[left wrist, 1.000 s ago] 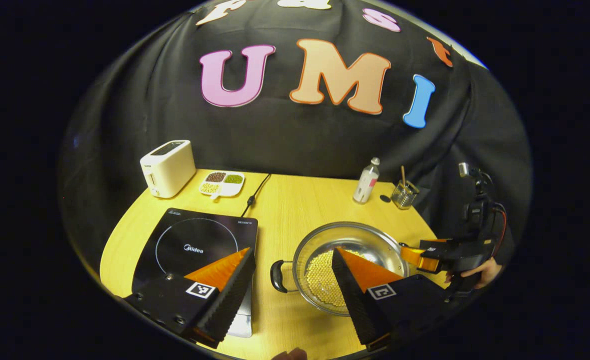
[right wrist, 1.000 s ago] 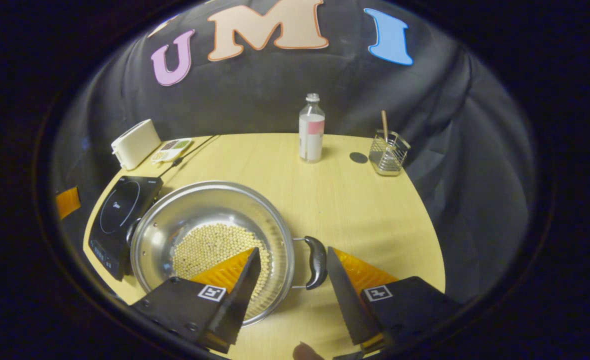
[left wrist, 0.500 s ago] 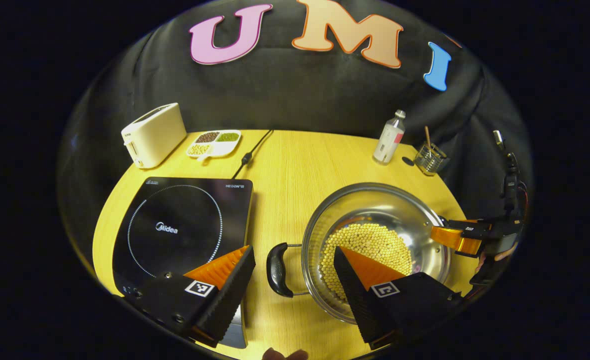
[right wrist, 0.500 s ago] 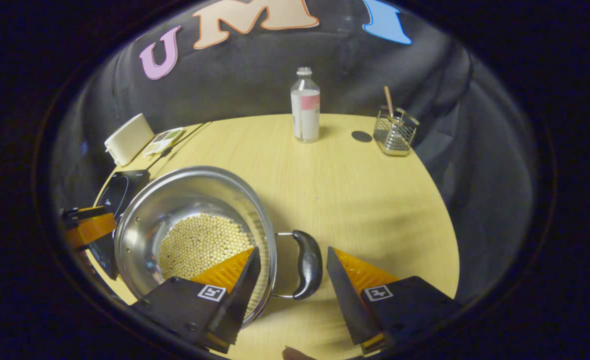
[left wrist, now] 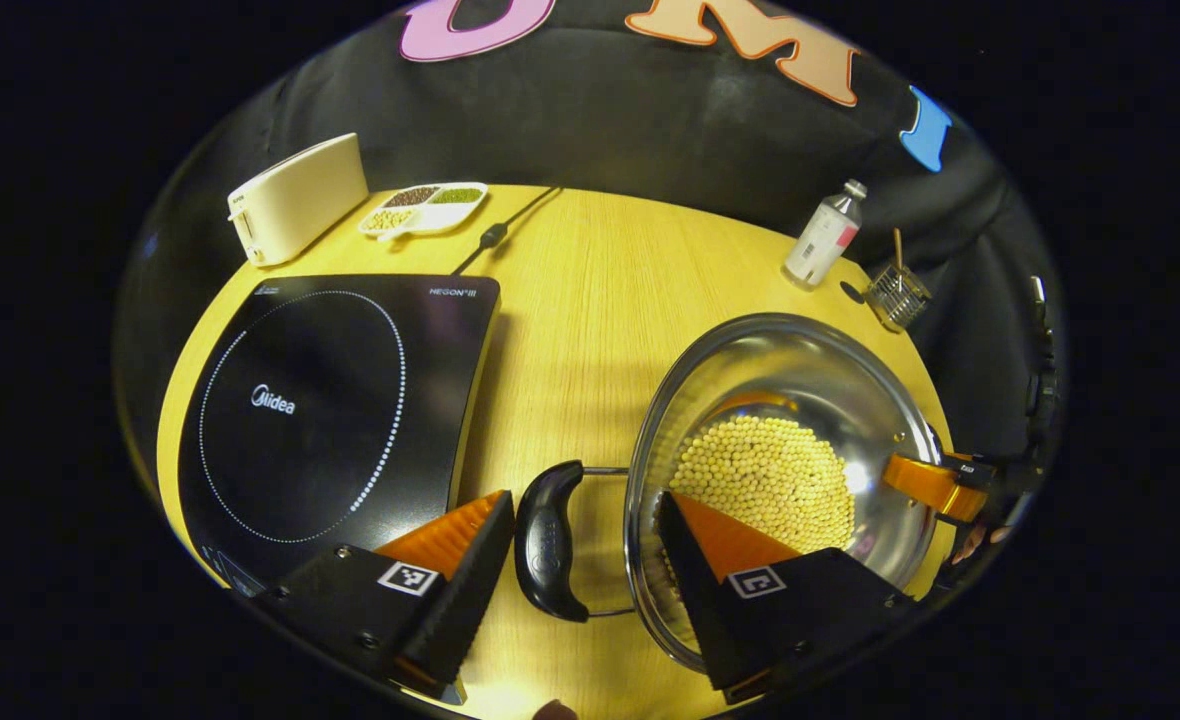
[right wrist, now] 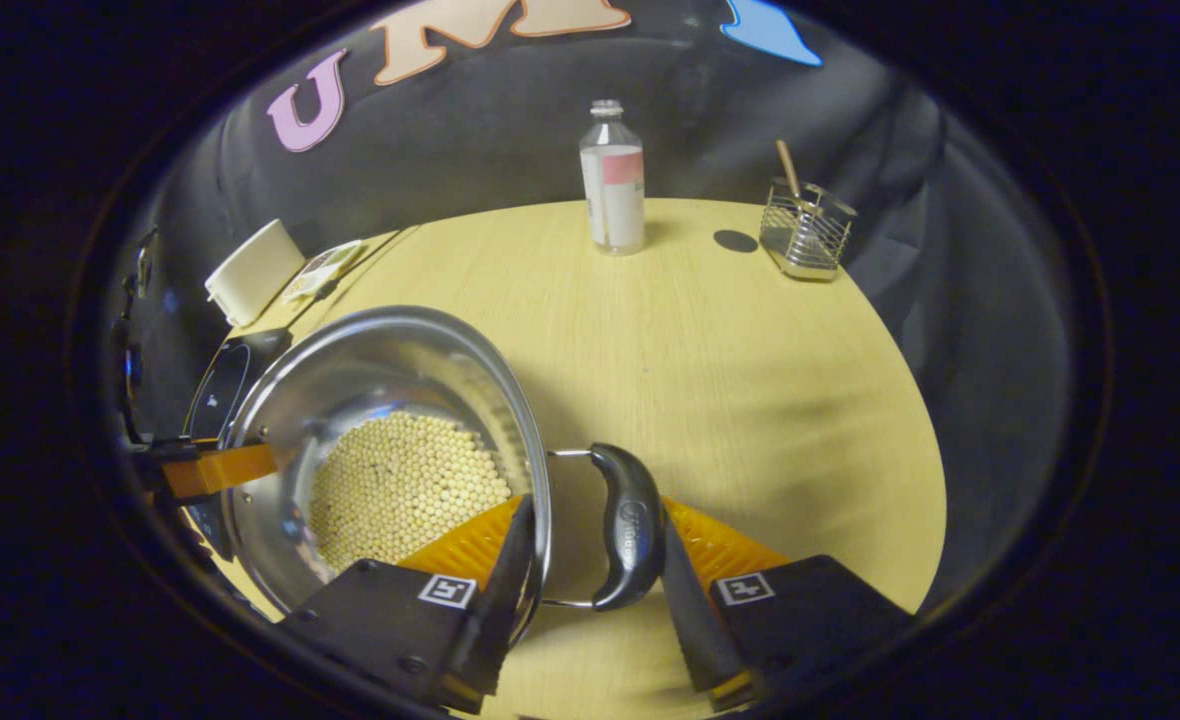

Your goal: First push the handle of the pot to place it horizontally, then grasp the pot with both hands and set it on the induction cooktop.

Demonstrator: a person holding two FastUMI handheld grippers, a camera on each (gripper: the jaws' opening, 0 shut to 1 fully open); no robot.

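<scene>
A steel pot (left wrist: 800, 360) holding yellow beans sits on the wooden table, right of the black induction cooktop (left wrist: 320, 400). My left gripper (left wrist: 582, 515) is open and straddles the pot's left black handle (left wrist: 547, 540): one finger lies just outside the handle, the other over the rim inside the pot. In the right gripper view the pot (right wrist: 380, 370) is at the left. My right gripper (right wrist: 595, 530) is open around the other black handle (right wrist: 630, 525), one finger inside the rim and the outer finger against the handle. Each gripper also shows across the pot from the other.
A white toaster (left wrist: 295, 200) and a divided dish of beans (left wrist: 425, 205) stand at the back left, with the cooktop's cable (left wrist: 495, 235) beside them. A bottle (right wrist: 612, 180) and a wire holder (right wrist: 805, 235) stand at the back right. Bare table (right wrist: 750, 380) lies right of the pot.
Both grippers have come down and forward to the pot. Each handle now lies between its gripper's fingers. The right gripper's fingers have narrowed slightly.
</scene>
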